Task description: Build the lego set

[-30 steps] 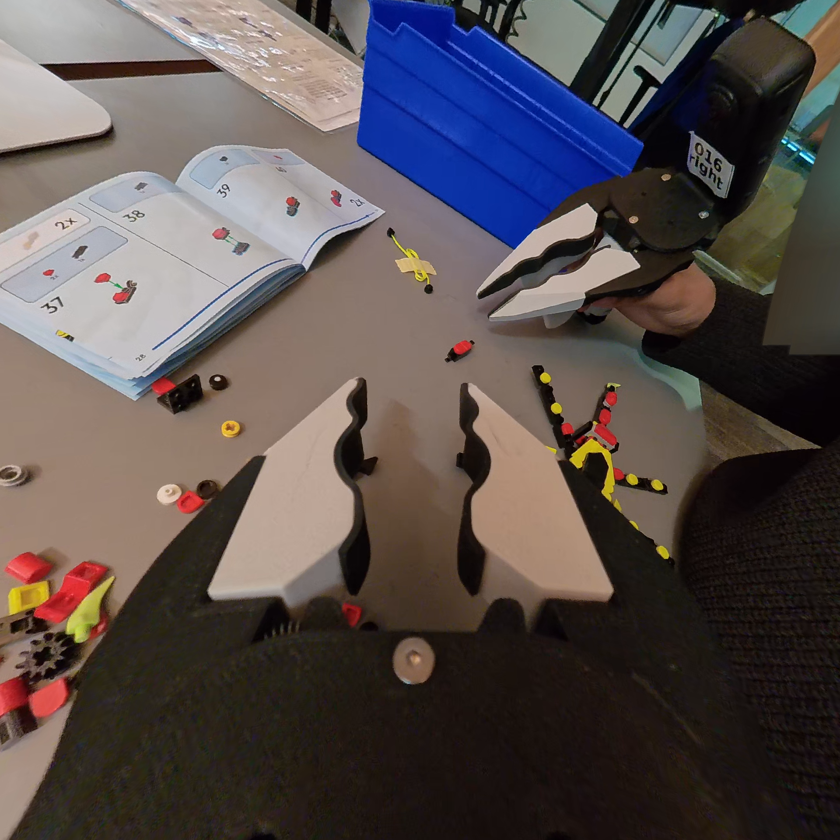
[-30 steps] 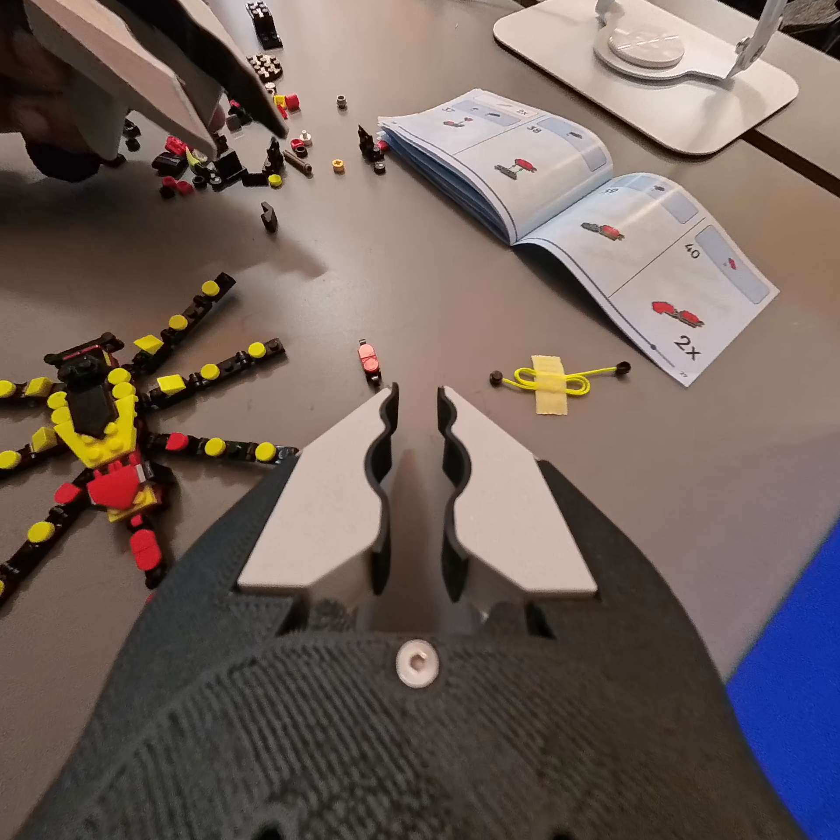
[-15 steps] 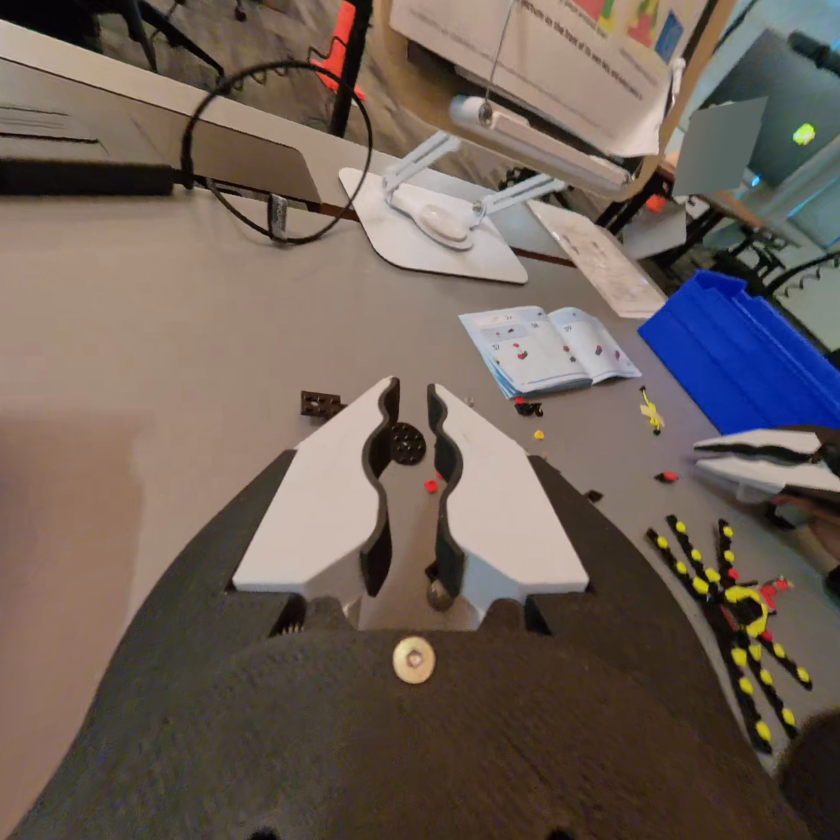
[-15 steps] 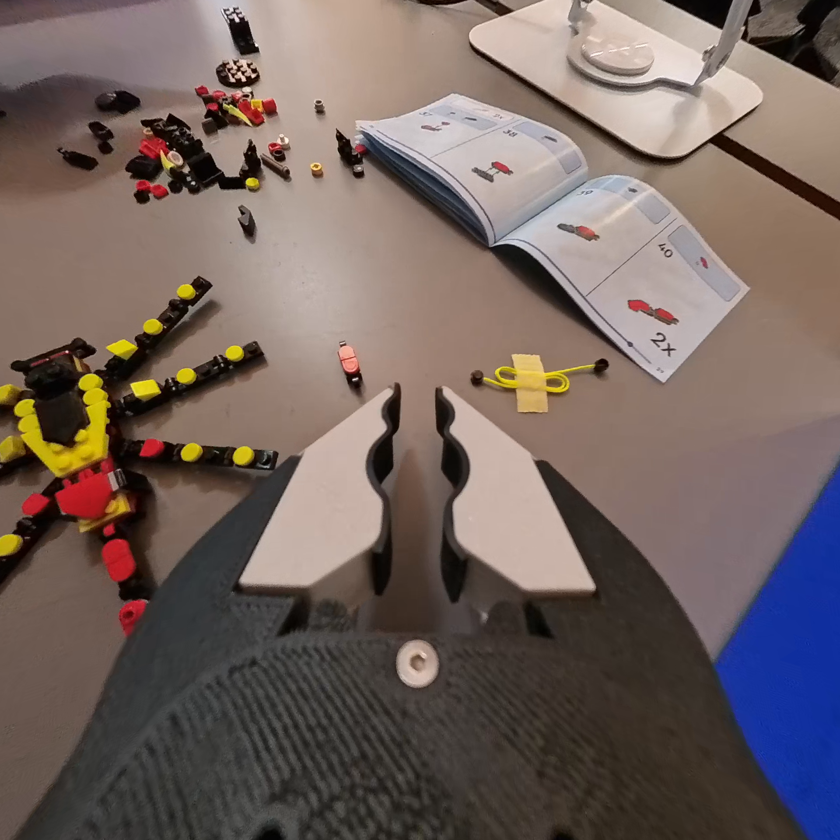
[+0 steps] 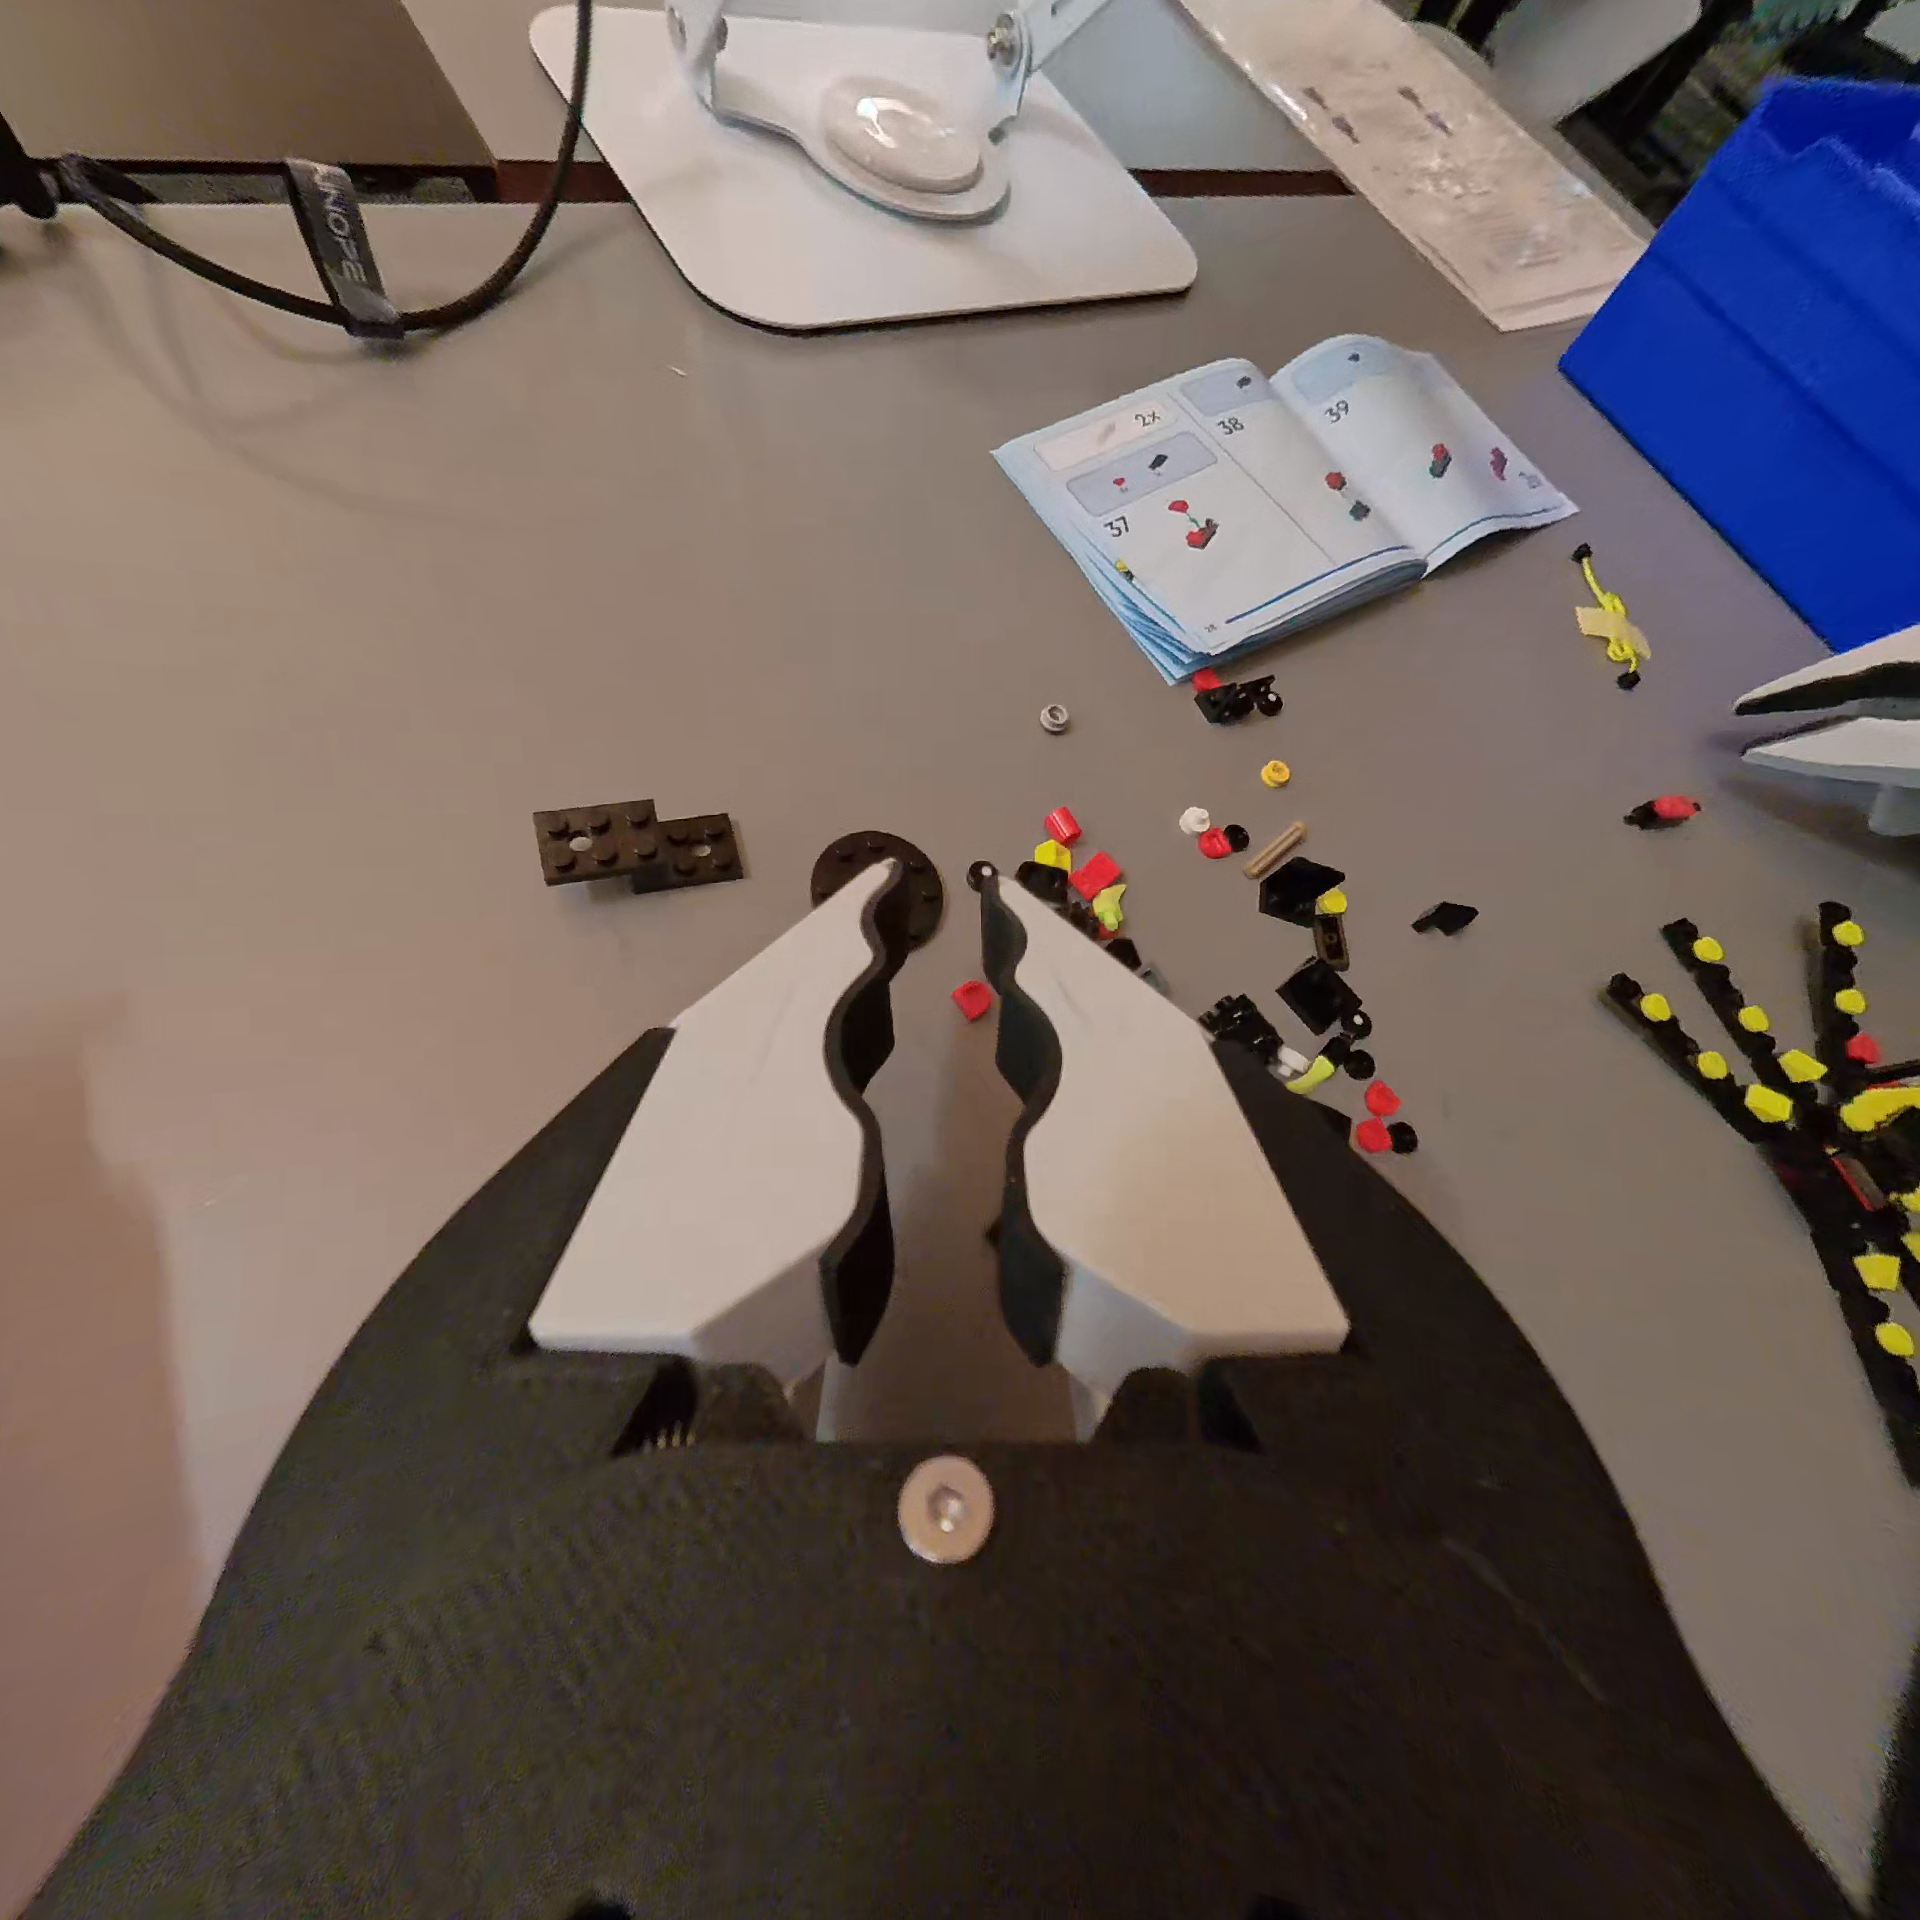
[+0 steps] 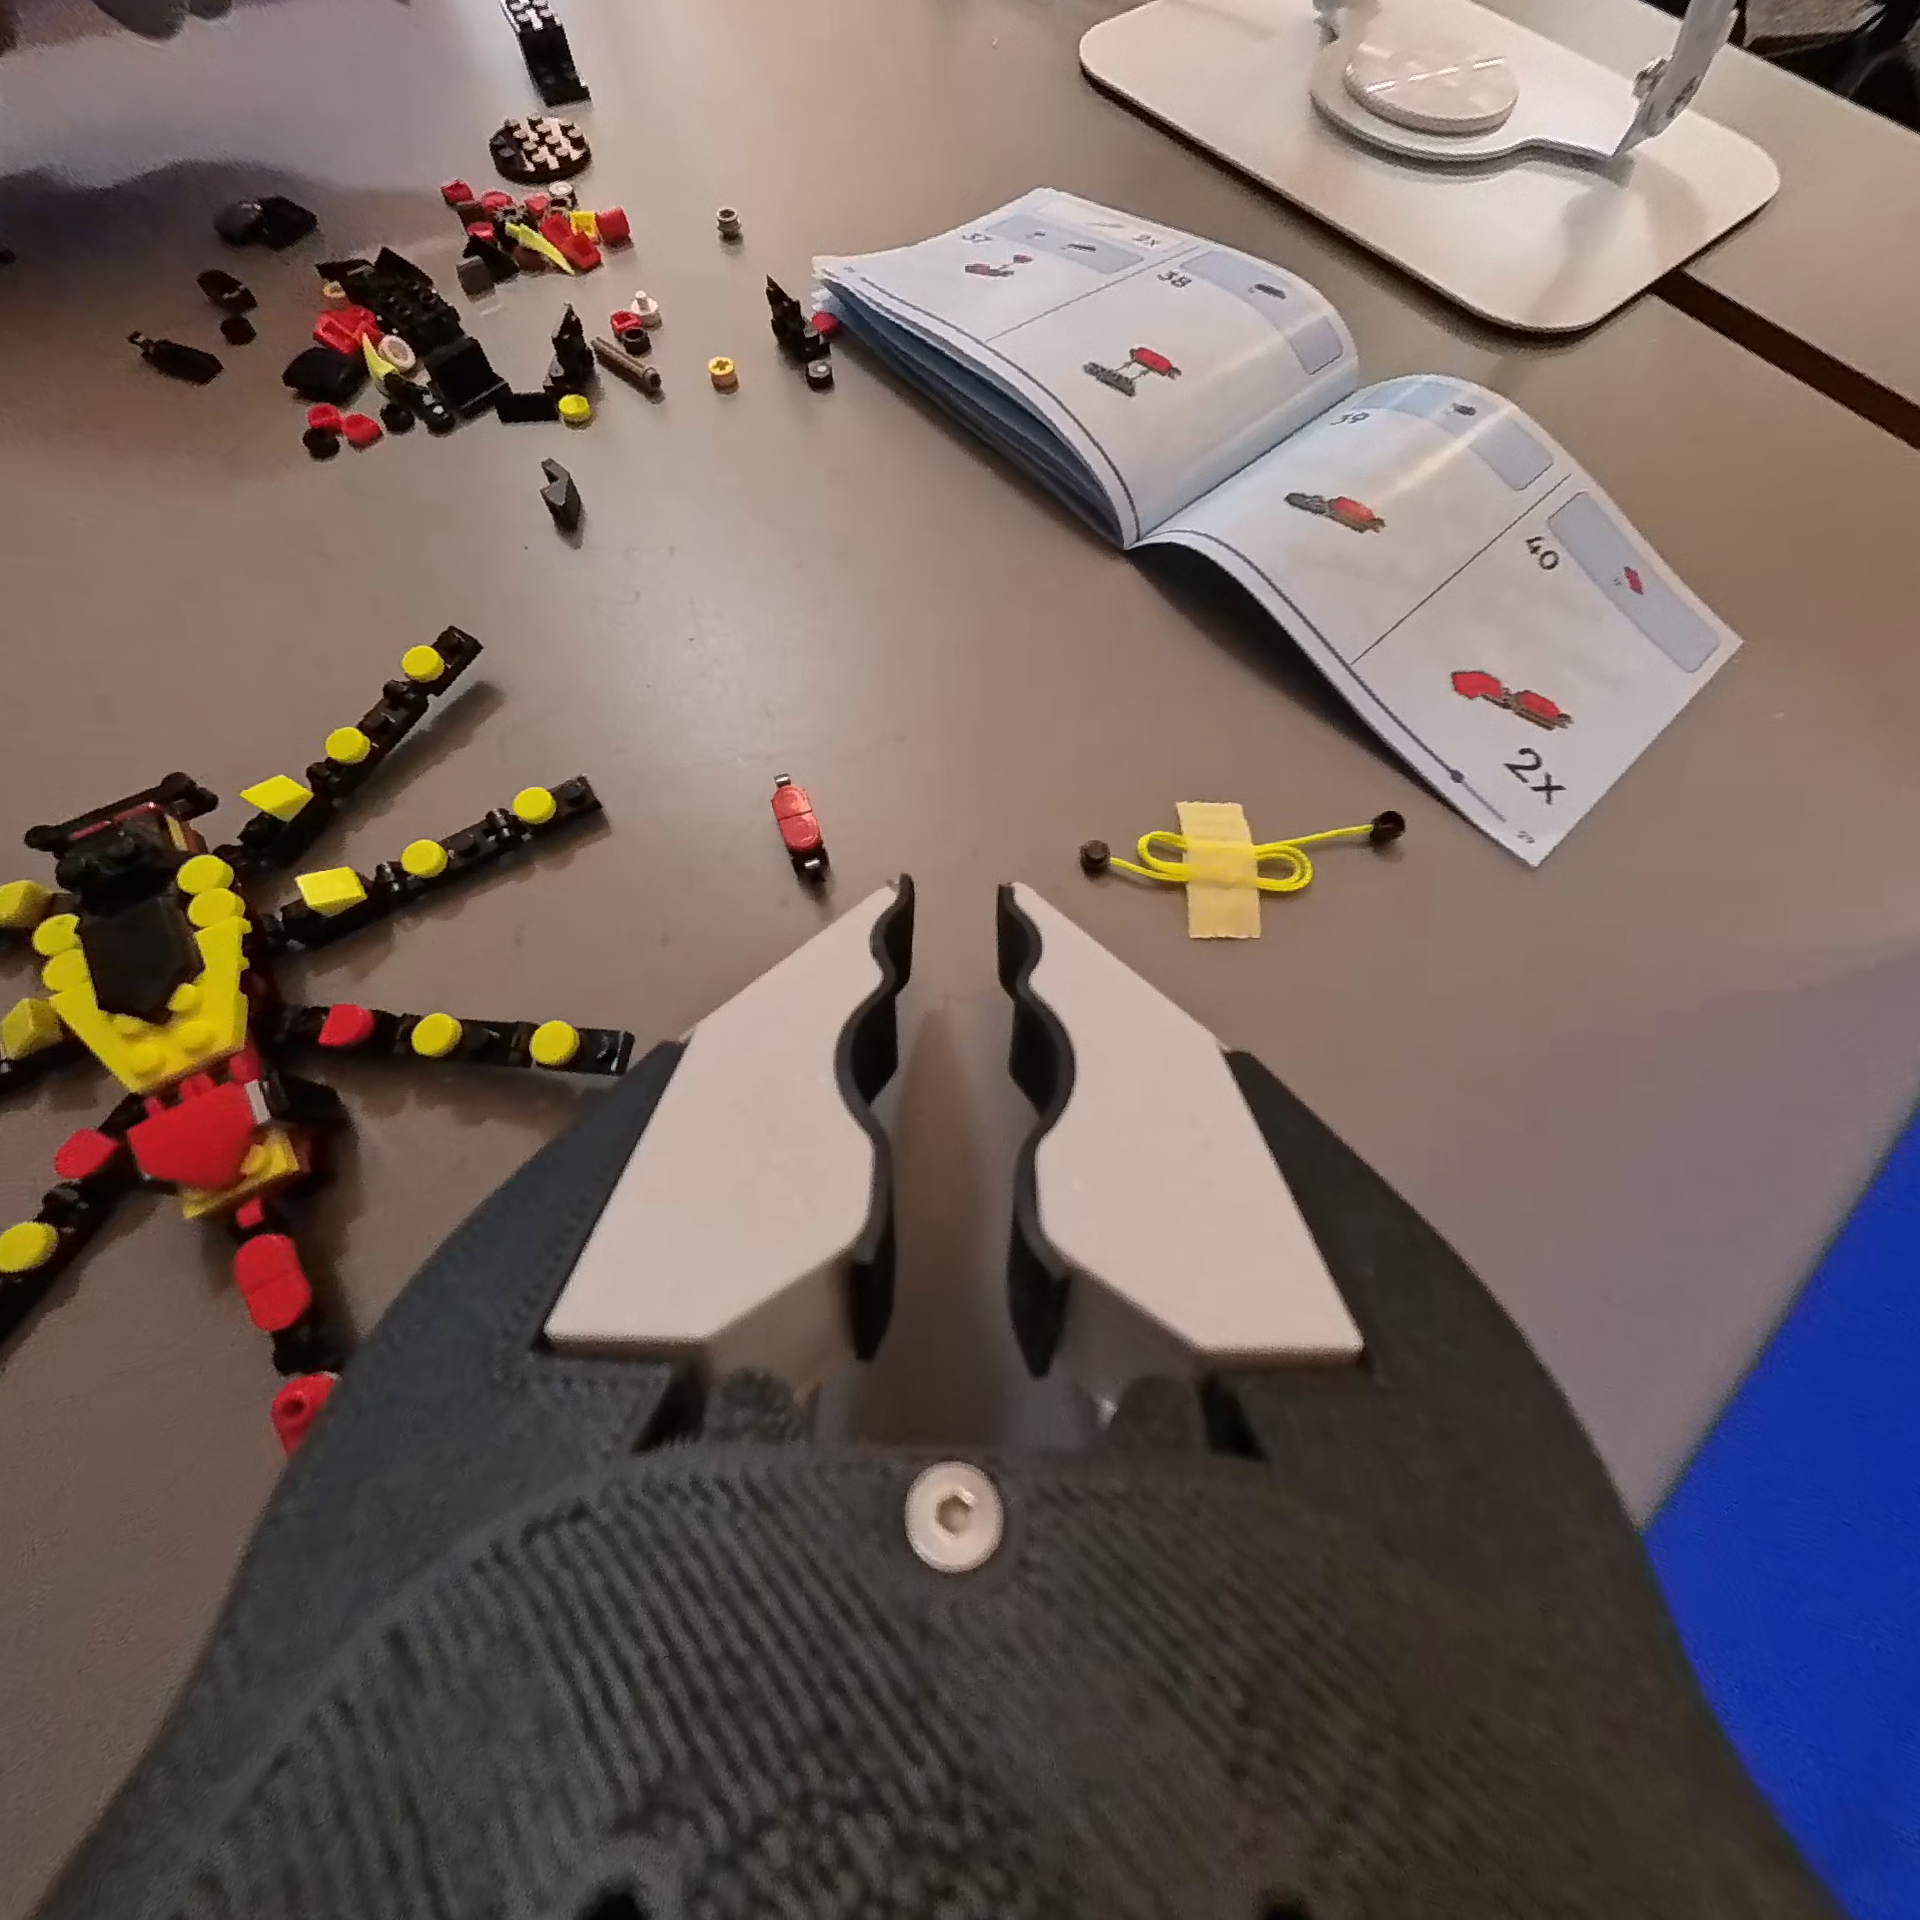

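**Both grippers hovering empty beside the half-built spider**

We are taking the open instruction booklet as our landmark on the grey table.

Nearest to us, we are holding the right gripper with its jaws parted by a narrow gap and nothing between them. Its tips are hanging on the near side of the booklet, between a small red-and-black piece to their left and a taped yellow string to their right, which is lying just beside the booklet's near corner. The spider model, black with yellow and red studs, is sitting well left of the booklet, legs splayed flat on the table.

We are keeping the left gripper slightly open too, gripping nothing. Its left tip is covering part of a round black plate, and a small red brick is showing on the table in the gap between its fingers. The scatter of loose pieces is lying between those tips and the booklet.

Farther out, a black studded plate is resting well left of the booklet, apart from the scatter. Beyond the booklet a white stand base is sitting, with a black cable to its left, and a blue bin is standing just right of the booklet.
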